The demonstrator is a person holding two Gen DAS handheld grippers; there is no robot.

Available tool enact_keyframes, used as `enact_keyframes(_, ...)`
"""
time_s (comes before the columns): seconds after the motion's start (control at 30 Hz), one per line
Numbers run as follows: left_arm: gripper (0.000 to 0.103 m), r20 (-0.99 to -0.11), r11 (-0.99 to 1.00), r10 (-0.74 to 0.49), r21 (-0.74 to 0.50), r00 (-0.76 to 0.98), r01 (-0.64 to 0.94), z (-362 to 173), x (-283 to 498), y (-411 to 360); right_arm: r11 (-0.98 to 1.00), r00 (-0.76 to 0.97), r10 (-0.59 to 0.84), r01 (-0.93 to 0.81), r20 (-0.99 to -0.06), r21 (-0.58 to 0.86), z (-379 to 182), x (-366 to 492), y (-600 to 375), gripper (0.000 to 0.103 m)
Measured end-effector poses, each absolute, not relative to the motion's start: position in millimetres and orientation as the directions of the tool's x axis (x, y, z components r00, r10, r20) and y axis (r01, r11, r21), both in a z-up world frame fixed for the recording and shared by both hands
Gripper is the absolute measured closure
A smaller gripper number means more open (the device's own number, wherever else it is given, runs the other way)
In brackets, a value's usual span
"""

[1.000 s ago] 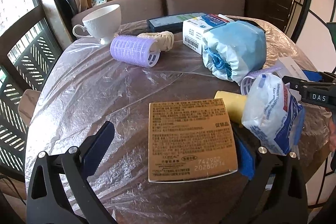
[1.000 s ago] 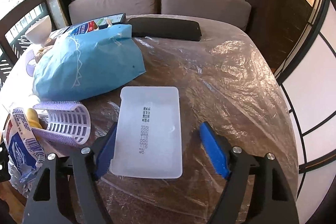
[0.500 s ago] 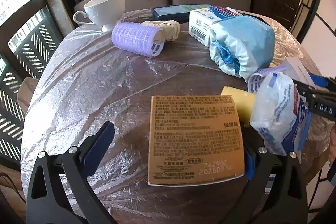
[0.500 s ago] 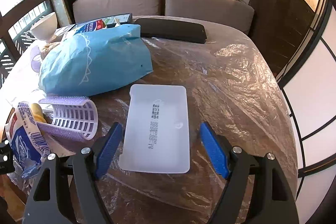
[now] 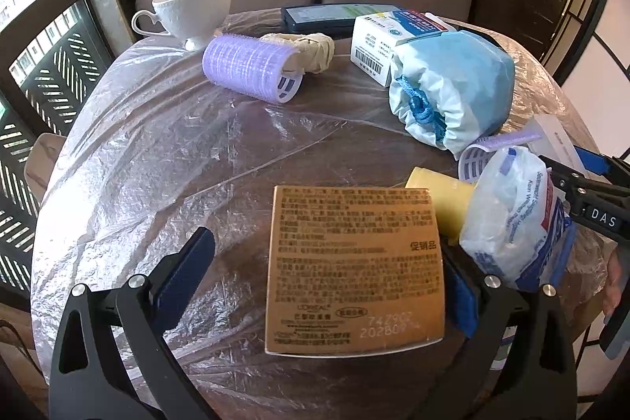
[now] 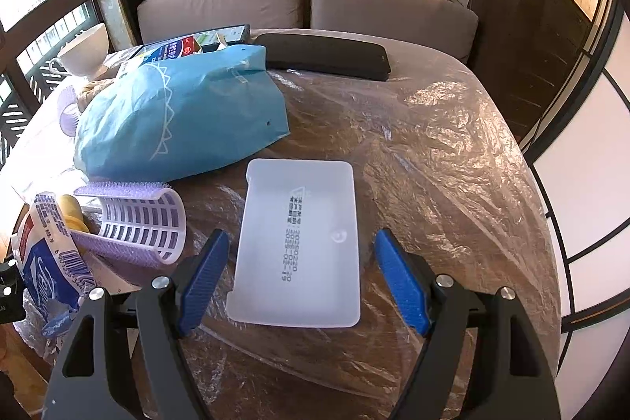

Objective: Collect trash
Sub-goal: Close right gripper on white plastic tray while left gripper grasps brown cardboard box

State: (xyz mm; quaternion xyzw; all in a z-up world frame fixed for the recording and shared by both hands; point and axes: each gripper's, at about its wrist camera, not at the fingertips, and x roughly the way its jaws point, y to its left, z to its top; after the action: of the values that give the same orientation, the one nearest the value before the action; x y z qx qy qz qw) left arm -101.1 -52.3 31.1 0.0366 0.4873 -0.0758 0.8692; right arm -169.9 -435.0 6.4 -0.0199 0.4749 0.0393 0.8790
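Observation:
A tan cardboard box (image 5: 354, 270) with printed text lies on the plastic-covered table between the fingers of my open left gripper (image 5: 327, 278); its right side is against the right pad, the left pad stands apart. A white-and-blue crumpled wrapper (image 5: 516, 223) and a yellow tube (image 5: 441, 195) lie just right of it. My right gripper (image 6: 301, 278) is open, its fingers on either side of a white plastic tray (image 6: 299, 247) without touching it. A blue bag (image 6: 181, 117) lies beyond, also in the left wrist view (image 5: 453, 93).
Purple hair rollers (image 5: 252, 67) (image 6: 134, 223), a white cup (image 5: 193, 8), a white medicine box (image 5: 382, 42), a dark flat case (image 5: 319, 16), a black cushion (image 6: 327, 56) and a beige wad (image 5: 307, 52) sit on the table. A sofa (image 6: 307, 6) stands behind. The table edge is near both grippers.
Both grippers have drawn back and risen slightly, so the box and the tray sit a little farther ahead between the open fingers. Nothing was gripped or moved.

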Motion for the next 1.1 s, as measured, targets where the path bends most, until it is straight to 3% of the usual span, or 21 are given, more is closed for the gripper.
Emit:
enact_keyframes(0.13,0.001,-0.847,0.986,-0.083,0.007,0.526,0.166,32,-101,-55,0.996,0.543,0.057,-0.092,-0.838,0.009,5,-169,-436,0.029)
enact_keyframes(0.33,0.001,-0.848,0.984,-0.058,0.039,0.527,0.171,29,-102,-57,0.995,0.547,0.075,-0.100,-0.834,0.023,7,-167,-436,0.049)
enact_keyframes(0.63,0.021,-0.842,0.977,-0.078,0.042,0.533,0.210,31,-111,-58,0.995,0.542,0.083,-0.092,-0.837,0.039,7,-170,-441,0.049)
enact_keyframes(0.8,0.043,-0.847,0.977,-0.106,0.009,0.521,0.213,34,-113,-54,0.993,0.539,0.111,-0.086,-0.835,0.077,11,-176,-445,0.049)
enact_keyframes(1.1,0.043,-0.842,0.977,-0.136,-0.026,0.522,0.213,45,-122,-40,0.990,0.548,0.138,-0.087,-0.825,0.107,24,-190,-445,0.049)
